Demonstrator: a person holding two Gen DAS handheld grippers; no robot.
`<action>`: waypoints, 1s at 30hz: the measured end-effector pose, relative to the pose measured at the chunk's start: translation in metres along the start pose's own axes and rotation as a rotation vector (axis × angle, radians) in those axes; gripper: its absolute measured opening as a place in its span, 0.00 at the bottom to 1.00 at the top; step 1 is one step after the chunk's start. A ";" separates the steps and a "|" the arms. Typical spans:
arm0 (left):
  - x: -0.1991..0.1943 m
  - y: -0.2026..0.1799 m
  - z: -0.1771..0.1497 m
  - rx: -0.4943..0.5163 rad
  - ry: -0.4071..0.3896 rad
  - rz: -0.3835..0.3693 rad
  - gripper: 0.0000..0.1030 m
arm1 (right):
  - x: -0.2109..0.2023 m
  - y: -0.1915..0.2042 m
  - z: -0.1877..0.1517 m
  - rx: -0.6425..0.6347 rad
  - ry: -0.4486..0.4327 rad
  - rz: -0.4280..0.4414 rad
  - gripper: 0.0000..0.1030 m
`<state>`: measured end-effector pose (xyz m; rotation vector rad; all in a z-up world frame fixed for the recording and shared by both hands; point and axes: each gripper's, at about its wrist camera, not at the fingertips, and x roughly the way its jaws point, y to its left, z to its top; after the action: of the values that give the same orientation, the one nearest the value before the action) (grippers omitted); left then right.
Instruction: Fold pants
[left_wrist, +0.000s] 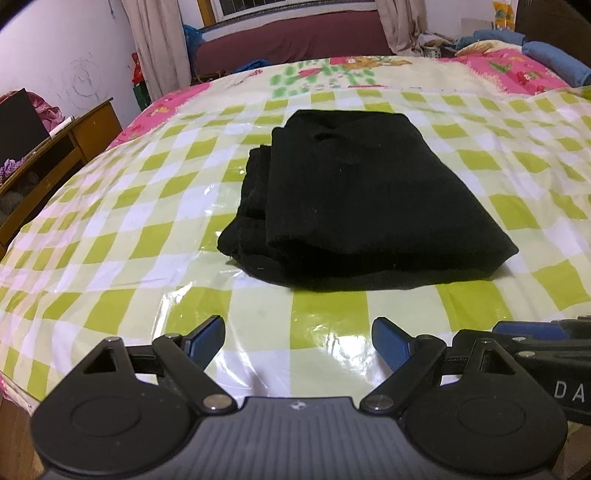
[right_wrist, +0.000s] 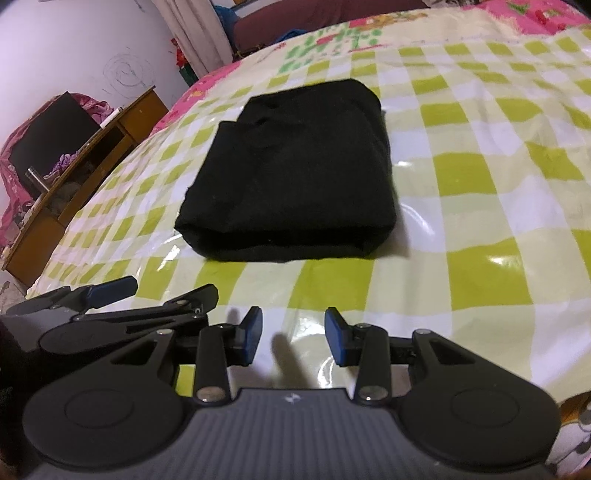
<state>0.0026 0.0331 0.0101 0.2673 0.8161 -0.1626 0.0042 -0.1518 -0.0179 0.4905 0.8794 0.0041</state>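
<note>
The black pants (left_wrist: 362, 199) lie folded into a compact rectangle on the green-and-white checked plastic sheet (left_wrist: 147, 229) over the bed; they also show in the right wrist view (right_wrist: 291, 177). My left gripper (left_wrist: 298, 341) is open and empty, just in front of the bundle's near edge. My right gripper (right_wrist: 293, 334) is open and empty, also short of the bundle. The left gripper's fingers (right_wrist: 110, 290) show at the left of the right wrist view. Part of the right gripper (left_wrist: 535, 332) shows at the right of the left wrist view.
A wooden desk (left_wrist: 62, 147) with a dark monitor stands left of the bed. A maroon sofa (left_wrist: 295, 40) and curtains are at the back. Blue rolled bedding (left_wrist: 554, 55) lies at the far right on the pink floral bedspread (left_wrist: 517, 70).
</note>
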 end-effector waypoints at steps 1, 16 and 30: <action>0.001 0.000 -0.001 0.000 0.002 0.001 0.96 | 0.001 0.000 0.000 0.004 0.000 0.002 0.37; 0.005 -0.002 -0.003 0.003 0.013 0.009 0.96 | 0.002 0.000 -0.001 0.000 -0.006 0.002 0.37; 0.003 -0.001 -0.004 0.010 0.004 0.012 0.96 | 0.001 0.000 -0.002 0.000 -0.010 0.006 0.38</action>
<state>0.0018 0.0334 0.0046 0.2824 0.8176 -0.1546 0.0034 -0.1506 -0.0191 0.4927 0.8679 0.0067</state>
